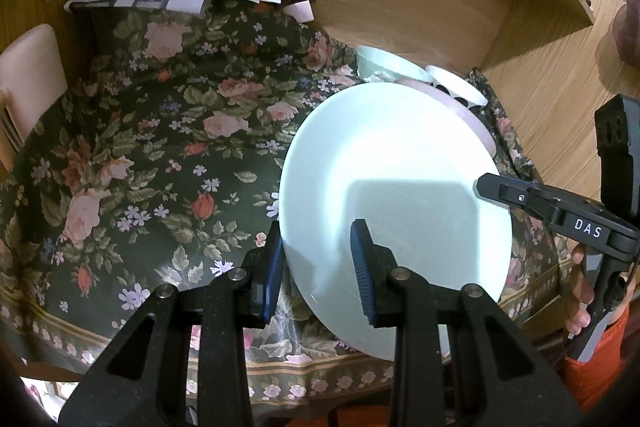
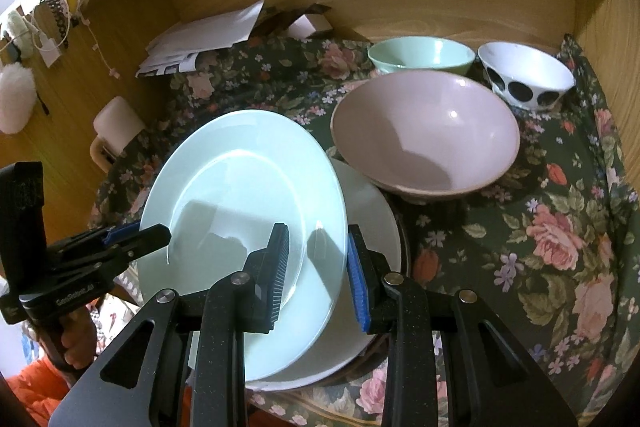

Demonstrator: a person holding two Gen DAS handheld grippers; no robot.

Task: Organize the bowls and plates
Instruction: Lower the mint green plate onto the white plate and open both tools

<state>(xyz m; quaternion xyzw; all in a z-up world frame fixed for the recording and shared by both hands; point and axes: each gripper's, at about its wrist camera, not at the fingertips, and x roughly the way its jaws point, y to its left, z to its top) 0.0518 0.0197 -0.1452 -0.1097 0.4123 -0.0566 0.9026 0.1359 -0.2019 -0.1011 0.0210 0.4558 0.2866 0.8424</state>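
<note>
The pale green plate (image 2: 244,227), glossy and round, hides most of the white plate (image 2: 368,227) under it, and its near rim is cut off behind the black fingers. It tilts, high edge toward 11 o'clock, over the floral cloth (image 2: 540,227). The left gripper (image 1: 320,267) and right gripper (image 2: 318,267) each pinch its rim; a pink bowl (image 2: 426,131) sits at 1 o'clock.

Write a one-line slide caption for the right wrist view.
Both grippers grip a pale plate by opposite rims above a white plate beside three bowls.
</note>
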